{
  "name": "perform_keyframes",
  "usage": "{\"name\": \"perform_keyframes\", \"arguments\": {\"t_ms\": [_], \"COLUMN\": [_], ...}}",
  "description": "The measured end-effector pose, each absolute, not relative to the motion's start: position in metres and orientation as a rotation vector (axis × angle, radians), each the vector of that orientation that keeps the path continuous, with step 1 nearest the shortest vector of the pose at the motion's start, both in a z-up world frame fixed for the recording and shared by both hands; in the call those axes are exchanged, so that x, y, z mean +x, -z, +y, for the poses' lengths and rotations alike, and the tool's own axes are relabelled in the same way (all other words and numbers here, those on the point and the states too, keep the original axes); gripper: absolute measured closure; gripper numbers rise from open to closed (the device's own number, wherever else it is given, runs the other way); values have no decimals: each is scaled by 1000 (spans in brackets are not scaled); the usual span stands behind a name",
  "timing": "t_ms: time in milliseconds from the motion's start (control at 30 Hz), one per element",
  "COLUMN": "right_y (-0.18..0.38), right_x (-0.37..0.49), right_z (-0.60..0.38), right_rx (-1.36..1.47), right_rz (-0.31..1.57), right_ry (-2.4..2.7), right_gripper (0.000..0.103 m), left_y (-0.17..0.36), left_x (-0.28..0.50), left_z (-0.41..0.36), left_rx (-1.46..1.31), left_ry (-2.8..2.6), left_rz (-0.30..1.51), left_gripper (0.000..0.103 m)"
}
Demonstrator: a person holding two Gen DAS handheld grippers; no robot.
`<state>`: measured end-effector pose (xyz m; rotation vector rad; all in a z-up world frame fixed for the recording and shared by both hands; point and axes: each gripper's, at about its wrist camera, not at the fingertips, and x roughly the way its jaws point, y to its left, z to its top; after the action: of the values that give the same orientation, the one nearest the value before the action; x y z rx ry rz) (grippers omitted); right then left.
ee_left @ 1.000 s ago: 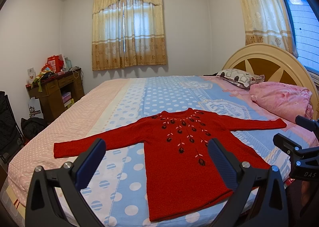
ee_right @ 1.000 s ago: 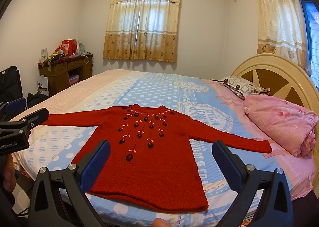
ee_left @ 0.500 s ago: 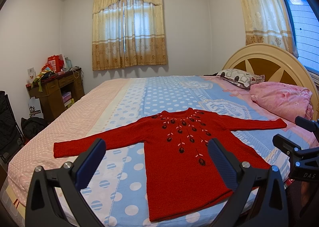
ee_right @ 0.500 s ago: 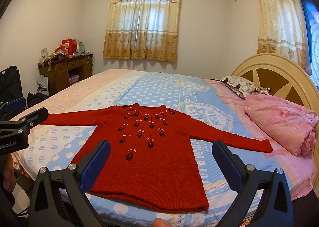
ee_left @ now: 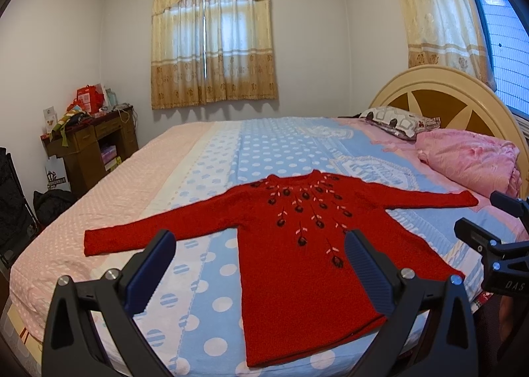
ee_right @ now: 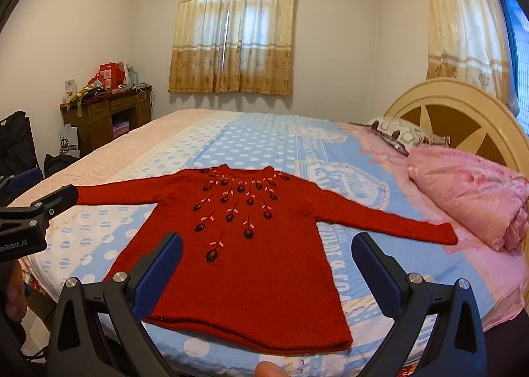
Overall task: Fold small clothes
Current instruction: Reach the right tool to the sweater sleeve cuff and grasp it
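Polka-dot bed (ee_left: pixel 211 178) bears a flat red sweater (ee_left: pixel 307 251) – pink quilt (ee_left: pixel 469 162) beside one sleeve – left gripper (ee_left: pixel 258 258) and right gripper (ee_right: pixel 264 261) gape, empty

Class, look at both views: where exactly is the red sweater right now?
The red sweater lies spread flat on the bed near its front edge, sleeves out, the right cuff beside the pink quilt.

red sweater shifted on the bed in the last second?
No. In the left wrist view the red sweater lies flat against the same dots on the bed sheet as before, its far cuff still just short of the pink quilt.
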<state>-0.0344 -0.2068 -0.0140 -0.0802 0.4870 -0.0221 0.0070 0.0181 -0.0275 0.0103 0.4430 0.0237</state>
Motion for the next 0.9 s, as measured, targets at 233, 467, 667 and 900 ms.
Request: {"name": "perform_keyframes", "arguments": {"t_ms": [233,467,667,900], "right_y": [45,71,83,91], "right_x": [-2,35,65,92], "right_z": [-230,-282,-338,-422], "right_rx": [-63,26,78,166], "right_rz": [570,677,751,798], "right_ry": [67,149,244,392], "right_gripper": [1,1,1,1], "left_y": [51,79,84,87], "left_x": [31,69,94,126], "left_z": [15,16,18,25], "left_rx": [47,112,159,166], "left_ry": [-13,-10,-18,-14], "left_rz": [505,604,640,663], "left_gripper": [0,0,0,0]}}
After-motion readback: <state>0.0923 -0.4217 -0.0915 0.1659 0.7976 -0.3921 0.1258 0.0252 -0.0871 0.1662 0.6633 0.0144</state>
